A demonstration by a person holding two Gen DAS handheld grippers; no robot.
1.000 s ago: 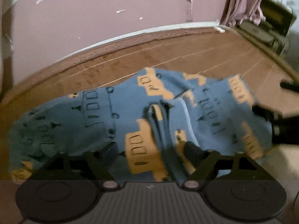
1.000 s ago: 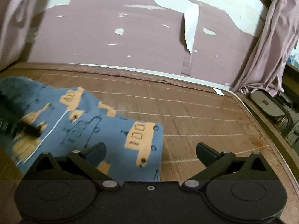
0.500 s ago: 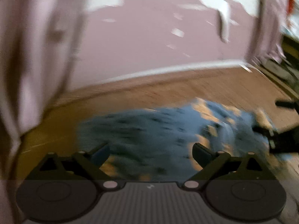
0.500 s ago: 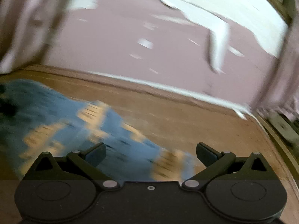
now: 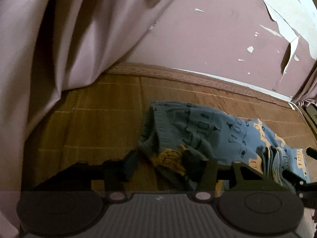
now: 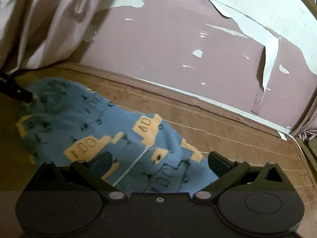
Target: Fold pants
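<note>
The left gripper (image 5: pixel 158 165) has its fingers spread wide around the ribbed waistband end of the pants (image 5: pixel 208 134), with one pad (image 5: pixel 129 164) on the bare mat and the other (image 5: pixel 190 162) pressed into a yellow patch of cloth; nothing is pinched yet. A second ago this gripper sat over the middle of the garment, so it has swung out to the left end, which by my reading means the person is setting up to lift that end for the next fold. The right gripper (image 6: pixel 159 161) is also wide open, its fingers straddling the blue fabric at the opposite end without closing on it, and it has come forward from the edge onto the cloth itself. The pants (image 6: pixel 95 123) lie bunched lengthwise on the woven mat (image 5: pixel 95 123), already doubled into layers near the right end, where stacked folds show in the left wrist view. The left gripper's tip (image 6: pixel 19 94) shows at the far end in the right wrist view. A curtain (image 5: pixel 69 39) hangs beside the peeling wall (image 6: pixel 178 29). No container appears in either view, so nothing is held in one.
</note>
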